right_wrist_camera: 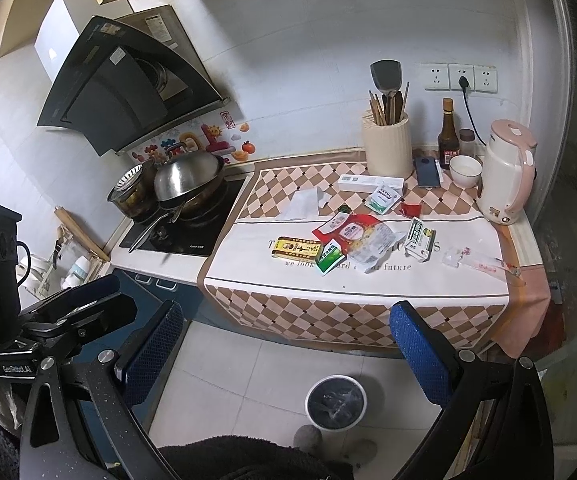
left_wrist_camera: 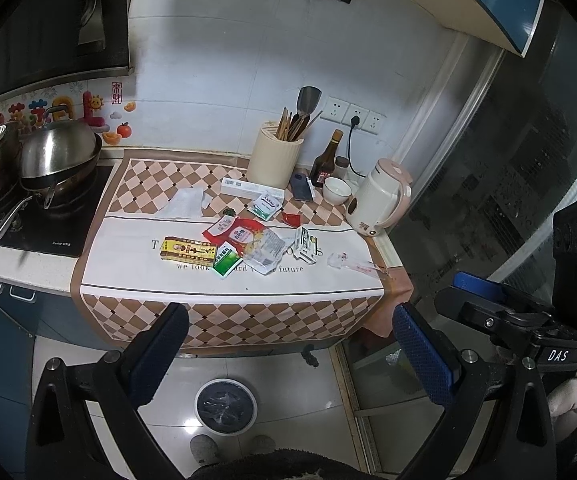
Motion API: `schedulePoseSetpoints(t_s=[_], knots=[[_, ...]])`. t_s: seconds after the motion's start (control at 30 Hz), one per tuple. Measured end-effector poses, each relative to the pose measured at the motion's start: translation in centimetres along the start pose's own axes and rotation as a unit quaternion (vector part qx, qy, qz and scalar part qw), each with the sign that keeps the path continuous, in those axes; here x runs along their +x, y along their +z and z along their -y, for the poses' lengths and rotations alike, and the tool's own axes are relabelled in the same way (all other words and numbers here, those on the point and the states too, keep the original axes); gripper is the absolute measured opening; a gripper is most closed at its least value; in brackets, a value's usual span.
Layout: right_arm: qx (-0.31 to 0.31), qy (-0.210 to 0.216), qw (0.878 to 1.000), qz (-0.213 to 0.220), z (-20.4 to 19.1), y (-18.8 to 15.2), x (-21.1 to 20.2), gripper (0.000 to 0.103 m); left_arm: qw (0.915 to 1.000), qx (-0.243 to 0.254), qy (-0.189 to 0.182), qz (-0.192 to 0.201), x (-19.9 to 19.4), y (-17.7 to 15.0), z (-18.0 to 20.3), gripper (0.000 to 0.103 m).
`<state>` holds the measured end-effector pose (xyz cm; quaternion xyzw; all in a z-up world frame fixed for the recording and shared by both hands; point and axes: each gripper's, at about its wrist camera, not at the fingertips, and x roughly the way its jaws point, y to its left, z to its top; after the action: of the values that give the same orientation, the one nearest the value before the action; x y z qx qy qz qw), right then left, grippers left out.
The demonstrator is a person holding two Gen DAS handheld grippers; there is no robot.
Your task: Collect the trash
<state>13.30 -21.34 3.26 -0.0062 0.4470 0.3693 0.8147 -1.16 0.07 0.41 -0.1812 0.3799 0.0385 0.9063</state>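
A kitchen counter [left_wrist_camera: 40, 272] ran along a white tiled wall [left_wrist_camera: 216, 60], with a checked cloth [left_wrist_camera: 228, 320] draped over its right part and hanging down the front edge. On the cloth's white band lay the trash: a yellow box [left_wrist_camera: 188, 249], a green sachet [left_wrist_camera: 226, 263], a red packet [left_wrist_camera: 230, 230], a clear crumpled wrapper [left_wrist_camera: 266, 254], a small carton [left_wrist_camera: 306, 244] and a clear strip [left_wrist_camera: 354, 266] near the right edge. Farther back lay a tissue [left_wrist_camera: 182, 204], a white sachet [left_wrist_camera: 264, 204], a red scrap [left_wrist_camera: 291, 219] and a long white box [left_wrist_camera: 248, 187]. Behind these stood a utensil holder [left_wrist_camera: 274, 162], a bottle [left_wrist_camera: 326, 160], a phone [left_wrist_camera: 302, 188], a bowl [left_wrist_camera: 337, 190] and a kettle [left_wrist_camera: 380, 198]. To the left, a wok [left_wrist_camera: 60, 160] with a steel lid sat on a hob [left_wrist_camera: 36, 216] beneath a range hood [right_wrist_camera: 128, 80]. A lined bin [left_wrist_camera: 226, 406] stood on the floor tiles [right_wrist_camera: 248, 368] in front of the counter. The left gripper [left_wrist_camera: 292, 354] was held off the counter's front edge, above the bin, jaws spread wide and holding nothing. The right gripper [right_wrist_camera: 288, 350] was held beside it at similar height, jaws likewise spread and holding nothing. Both pointed toward the counter, well apart from the trash.
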Motion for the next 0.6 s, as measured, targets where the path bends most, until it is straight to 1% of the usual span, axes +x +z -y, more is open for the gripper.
schedulePoseSetpoints(t_s=[0.27,0.6], knots=[[-0.003,0.003,1.000,-0.002,-0.31,-0.04,0.21,0.103,1.0000,0.004,0.001,-0.001,-0.07,-0.05,0.02,0.103],[0.003,0.007,1.000,-0.009,-0.30,-0.47,0.72,0.103,0.9999,0.010,-0.008,-0.007,0.63,0.54,-0.36,0.103]])
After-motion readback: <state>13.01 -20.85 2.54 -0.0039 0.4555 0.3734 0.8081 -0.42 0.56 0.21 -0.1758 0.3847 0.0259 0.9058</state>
